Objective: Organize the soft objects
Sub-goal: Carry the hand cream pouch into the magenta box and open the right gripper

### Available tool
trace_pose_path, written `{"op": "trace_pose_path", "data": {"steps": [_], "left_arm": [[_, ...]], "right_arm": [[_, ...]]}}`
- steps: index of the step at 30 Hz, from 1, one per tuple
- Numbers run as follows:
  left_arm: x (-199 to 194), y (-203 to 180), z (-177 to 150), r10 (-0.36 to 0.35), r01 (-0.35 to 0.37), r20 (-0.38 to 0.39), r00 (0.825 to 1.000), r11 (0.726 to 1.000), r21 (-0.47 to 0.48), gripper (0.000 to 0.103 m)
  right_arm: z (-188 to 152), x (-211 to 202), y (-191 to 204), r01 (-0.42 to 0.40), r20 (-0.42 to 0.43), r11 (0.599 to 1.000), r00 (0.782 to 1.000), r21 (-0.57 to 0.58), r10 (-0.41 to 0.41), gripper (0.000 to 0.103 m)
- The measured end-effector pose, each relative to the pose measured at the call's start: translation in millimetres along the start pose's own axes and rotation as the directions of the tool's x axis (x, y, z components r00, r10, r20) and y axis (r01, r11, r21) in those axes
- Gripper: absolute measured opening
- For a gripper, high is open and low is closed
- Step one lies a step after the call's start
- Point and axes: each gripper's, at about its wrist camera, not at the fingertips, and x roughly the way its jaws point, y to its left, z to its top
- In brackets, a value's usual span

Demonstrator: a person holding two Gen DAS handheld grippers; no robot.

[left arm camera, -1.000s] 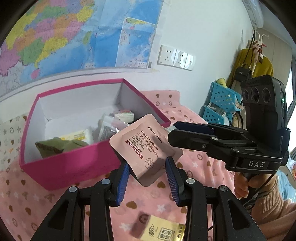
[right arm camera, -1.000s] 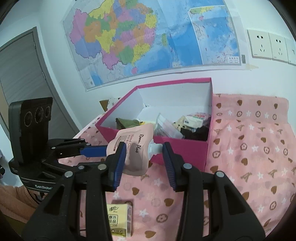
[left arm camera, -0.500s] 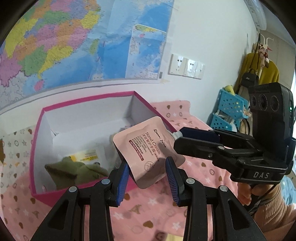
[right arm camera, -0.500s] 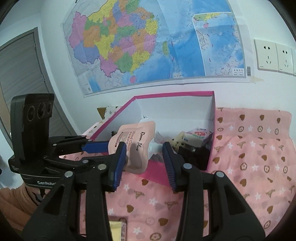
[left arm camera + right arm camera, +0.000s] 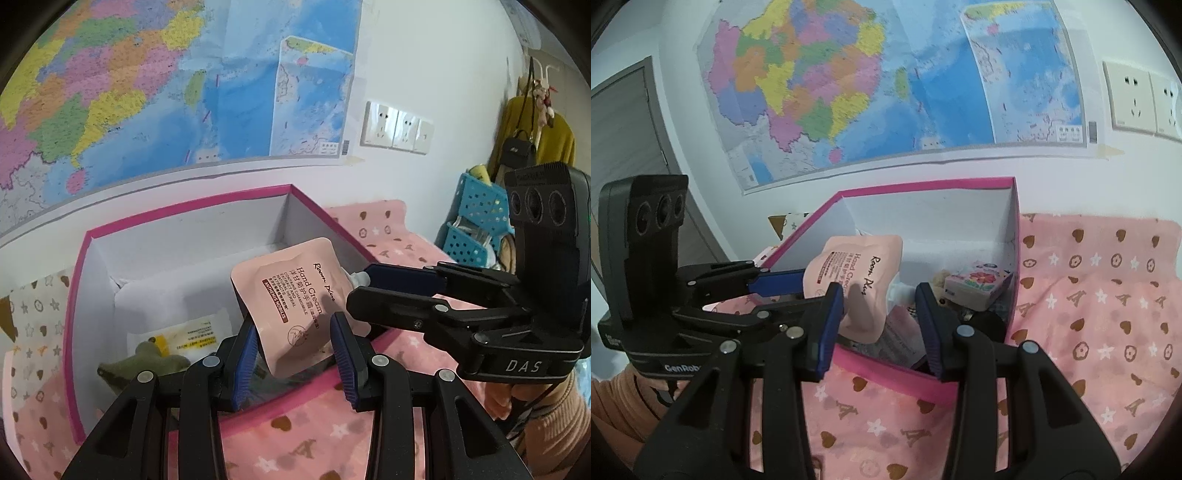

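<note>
A pink hand cream pouch [image 5: 295, 291] with a white spout hangs tilted over the open pink box [image 5: 192, 205]. My left gripper [image 5: 293, 325] is shut on the pouch's lower end, with both blue pads against its sides. My right gripper [image 5: 360, 288] comes in from the right and is shut on the spout corner. In the right wrist view the pouch [image 5: 857, 266] sits between the right gripper's [image 5: 879, 291] pads, with the cap against the right pad. The left gripper [image 5: 809, 291] reaches in from the left. The box [image 5: 923, 184] lies just behind and below.
Inside the box lie a green plush toy [image 5: 147, 358], a white and yellow packet [image 5: 184, 332], a floral tissue pack [image 5: 975, 286] and a dark item [image 5: 988, 325]. A pink patterned cloth [image 5: 1089, 314] covers the table. Blue baskets [image 5: 476, 229] stand at the far right. A person's hand [image 5: 517, 398] holds the right gripper.
Both grippers carried the pouch forward from in front of the box to above its inside. The box looms larger, and the yellow packet on the cloth has dropped out of view.
</note>
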Motion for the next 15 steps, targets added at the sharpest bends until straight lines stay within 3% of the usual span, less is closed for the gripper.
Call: {"op": "trace_pose_path", "data": {"steps": [8,15], "left_arm": [[18,3,-3,0.024,-0.024,-0.030,0.999,1.000,0.010,0.039],[8,3,-7,0.048,-0.048,-0.003,0.999,0.999,0.016,0.040]], "right_arm": [[-6,16,-6,0.035,-0.026,0.999,0.999,-0.002,-0.035,0.044],[-11,6,-9,0.037,-0.016,0.999,0.999,0.011,-0.037,0.044]]}}
